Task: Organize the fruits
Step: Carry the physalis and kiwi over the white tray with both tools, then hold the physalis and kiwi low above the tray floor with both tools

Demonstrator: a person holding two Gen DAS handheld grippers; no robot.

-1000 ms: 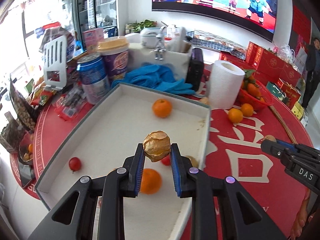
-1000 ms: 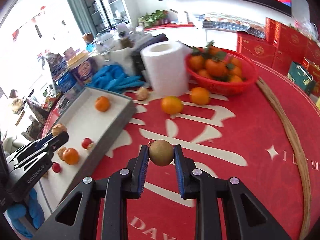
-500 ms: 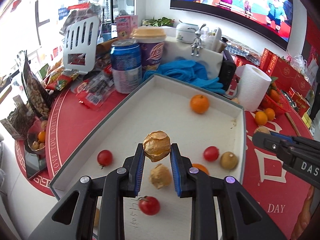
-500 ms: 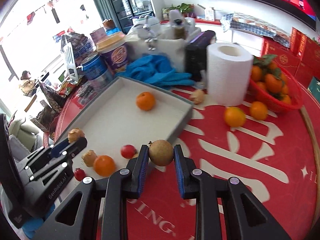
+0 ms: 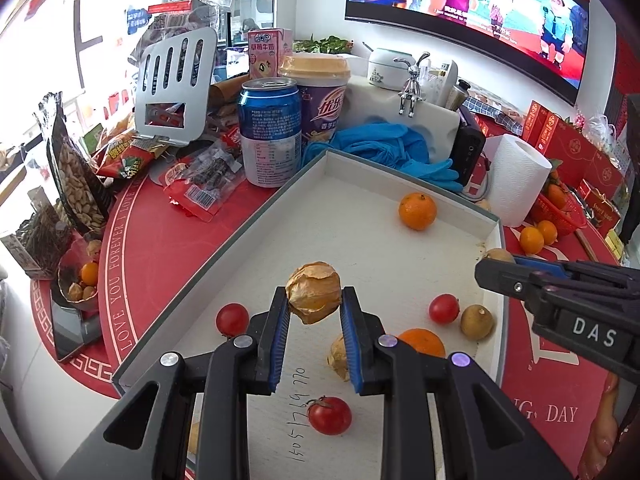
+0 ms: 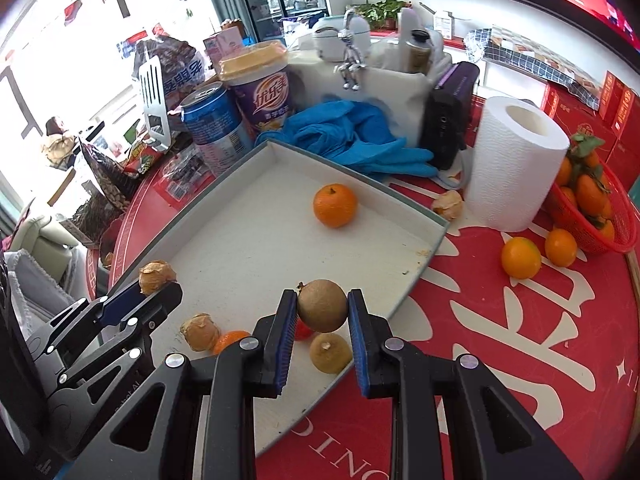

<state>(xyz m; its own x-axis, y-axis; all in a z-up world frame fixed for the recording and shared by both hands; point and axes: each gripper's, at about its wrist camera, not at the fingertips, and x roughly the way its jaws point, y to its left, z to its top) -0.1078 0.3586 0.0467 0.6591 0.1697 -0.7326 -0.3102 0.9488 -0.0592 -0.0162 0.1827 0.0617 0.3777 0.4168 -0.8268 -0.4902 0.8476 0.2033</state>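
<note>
I have both grippers loaded over the tray (image 5: 496,236), so the main risk is the two crowding each other. The right gripper (image 6: 322,312) sits close beside the left gripper (image 5: 313,300) above the tray's near end, and if I bring them down together their black frames could knock and jolt a fruit loose.

The left gripper is closed on a husked berry (image 5: 314,292), whose papery shell looks crushable; the pads already pinch it near its lower half, and I judge that any extra squeeze would crumple it, while a loose hold could let it slip out forward.

The right gripper is clamped on a brown round fruit (image 6: 322,310), held only at its widest line between the pads. It hangs right over the tray's right edge, so a release here could send it bouncing off the rim onto the red tablecloth (image 6: 520,340).

Below lie a second brown fruit (image 6: 331,352), a cherry tomato (image 5: 329,415), another husked berry (image 5: 340,356) and an orange (image 5: 424,342), all bunched at the near end. Dropping onto them would set things rolling; the far half holds only one orange (image 5: 417,211).

Both hands tilt steeply downward, fingers aimed at the tray floor, the left over the middle, the right at the right edge.
</note>
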